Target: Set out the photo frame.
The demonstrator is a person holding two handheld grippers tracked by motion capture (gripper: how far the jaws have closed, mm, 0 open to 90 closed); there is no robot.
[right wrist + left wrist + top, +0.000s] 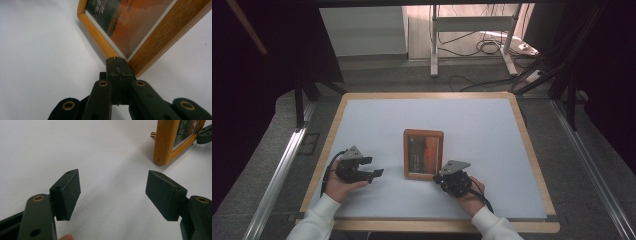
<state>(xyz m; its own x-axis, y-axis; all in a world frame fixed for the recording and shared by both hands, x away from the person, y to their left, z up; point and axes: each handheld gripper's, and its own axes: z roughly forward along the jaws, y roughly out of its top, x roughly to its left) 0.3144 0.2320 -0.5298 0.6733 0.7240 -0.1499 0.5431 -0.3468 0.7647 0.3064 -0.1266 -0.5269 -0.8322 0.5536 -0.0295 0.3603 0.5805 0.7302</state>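
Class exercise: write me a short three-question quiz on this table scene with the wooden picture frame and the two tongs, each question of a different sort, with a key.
1. True or false: the left tongs are shut.
2. Which tongs have their tips at a corner of the picture frame? A) left B) right C) both
3. Fill in: the frame lies on a ______ table.

Key:
1. False; their jaws stand wide apart over bare table.
2. B; the right tongs, jaws together, meet the frame's near corner.
3. White.
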